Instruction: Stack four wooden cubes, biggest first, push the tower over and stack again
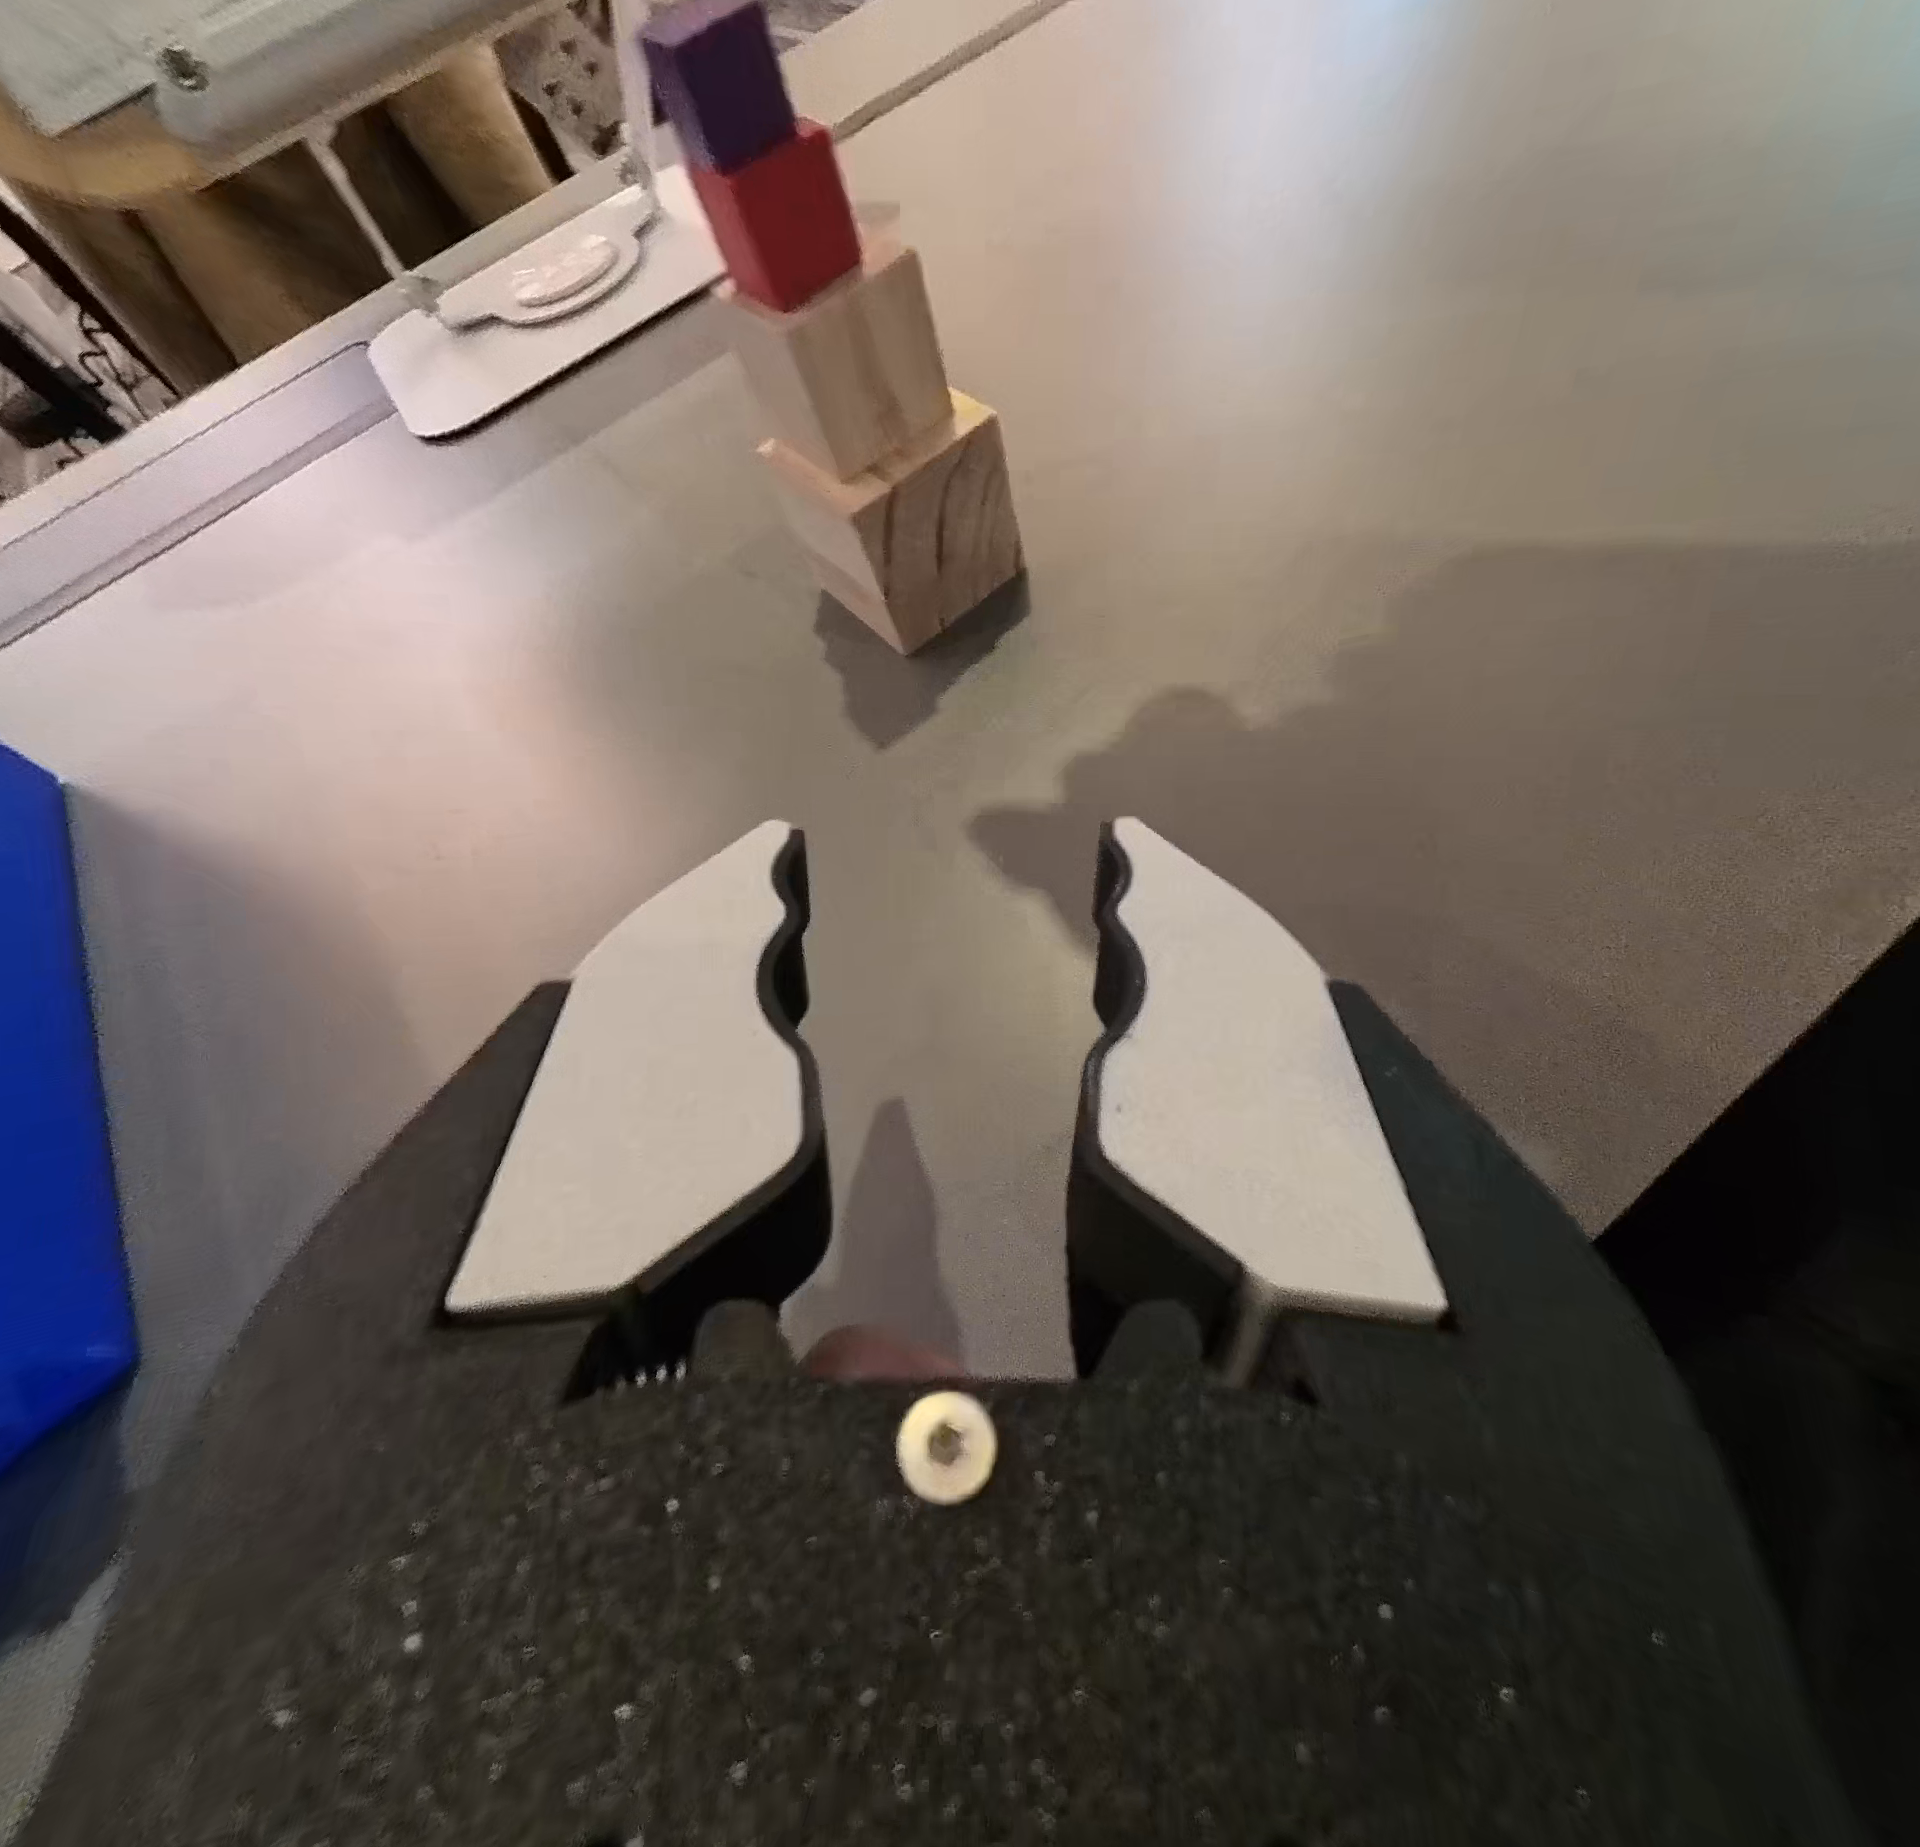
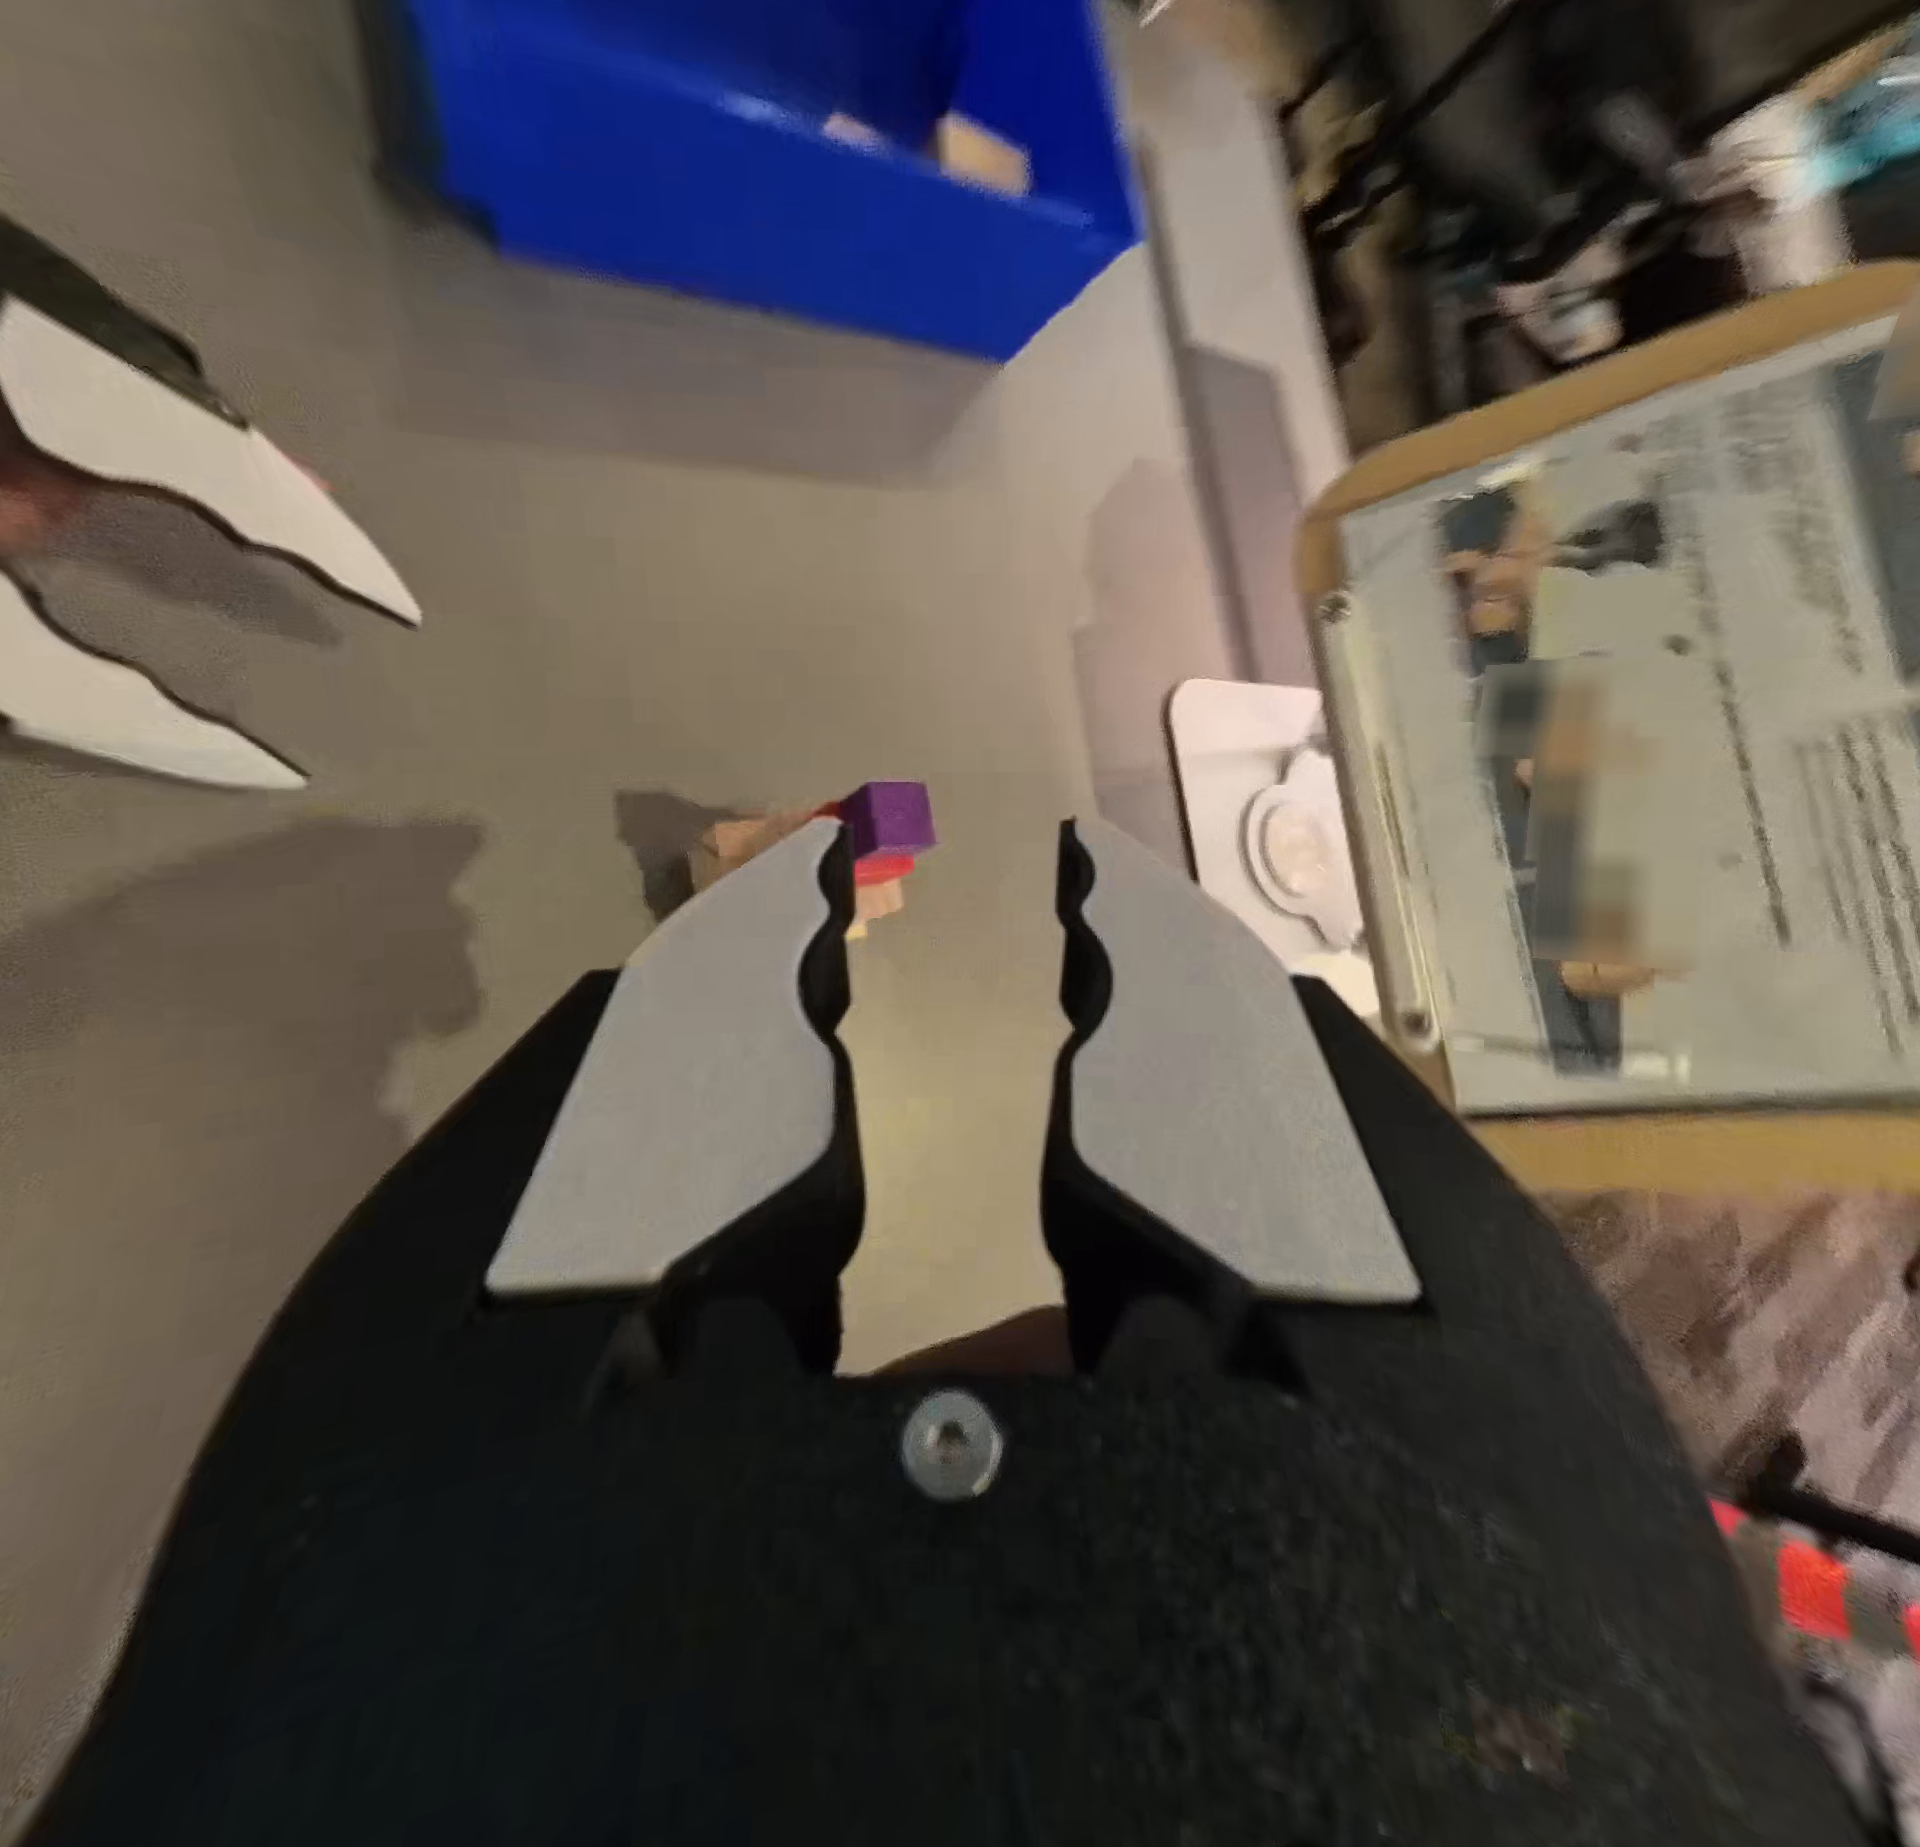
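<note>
A tower of four cubes stands on the grey table. A large plain wooden cube is at the bottom, a smaller plain wooden cube on it, then a red cube, then a purple cube on top. My left gripper is open and empty, some way short of the tower. My right gripper is open and empty, high above the tower, looking down on the purple cube, which sits just past its left fingertip. The left gripper's fingers show at the left edge there.
A blue bin stands on the table beyond the tower in the right wrist view, and at the left edge of the left wrist view. A sign stand with a flat metal base and a printed panel stands beside the tower near the table edge. About 10 cm separates my right fingertips from the purple cube. My left wrist view looks at it from another angle.
</note>
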`<state>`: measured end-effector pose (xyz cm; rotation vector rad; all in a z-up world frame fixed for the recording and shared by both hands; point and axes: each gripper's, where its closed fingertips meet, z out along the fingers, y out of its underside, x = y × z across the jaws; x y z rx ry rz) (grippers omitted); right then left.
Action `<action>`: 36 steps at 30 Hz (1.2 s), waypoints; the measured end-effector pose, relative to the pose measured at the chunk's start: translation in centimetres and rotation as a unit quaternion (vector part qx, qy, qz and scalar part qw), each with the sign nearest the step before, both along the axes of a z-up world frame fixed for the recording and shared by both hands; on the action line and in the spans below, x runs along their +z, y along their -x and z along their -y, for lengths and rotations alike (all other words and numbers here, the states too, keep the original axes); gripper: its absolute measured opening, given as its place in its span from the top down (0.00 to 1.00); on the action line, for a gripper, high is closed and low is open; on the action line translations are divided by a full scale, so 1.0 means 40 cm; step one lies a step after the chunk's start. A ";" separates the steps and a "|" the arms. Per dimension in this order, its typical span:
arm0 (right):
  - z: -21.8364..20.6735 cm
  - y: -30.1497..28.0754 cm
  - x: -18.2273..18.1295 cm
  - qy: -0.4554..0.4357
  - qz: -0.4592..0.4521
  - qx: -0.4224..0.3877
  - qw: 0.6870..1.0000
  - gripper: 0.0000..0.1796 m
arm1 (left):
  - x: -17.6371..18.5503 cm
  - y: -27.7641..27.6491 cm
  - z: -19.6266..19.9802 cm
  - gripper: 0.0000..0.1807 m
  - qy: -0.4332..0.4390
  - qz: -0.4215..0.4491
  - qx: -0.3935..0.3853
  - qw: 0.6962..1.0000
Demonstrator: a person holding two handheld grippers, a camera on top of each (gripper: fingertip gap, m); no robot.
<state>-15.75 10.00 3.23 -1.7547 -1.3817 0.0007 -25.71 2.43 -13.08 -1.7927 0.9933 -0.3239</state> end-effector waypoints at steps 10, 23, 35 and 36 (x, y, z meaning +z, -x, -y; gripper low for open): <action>0.234 -0.141 -0.291 0.032 -0.338 -0.232 0.912 0.79 | 0.037 0.056 -0.072 0.73 0.030 0.119 0.113 0.986; 0.291 -0.203 -0.368 0.030 -0.378 -0.288 0.879 0.81 | 0.018 0.056 -0.038 0.74 -0.001 0.086 0.139 0.987; 0.290 -0.184 -0.383 0.040 -0.351 -0.278 0.893 0.81 | 0.017 0.064 -0.040 0.74 -0.004 0.080 0.124 0.989; 0.291 -0.182 -0.383 0.040 -0.350 -0.277 0.894 0.81 | 0.016 0.062 -0.040 0.74 -0.004 0.078 0.123 0.989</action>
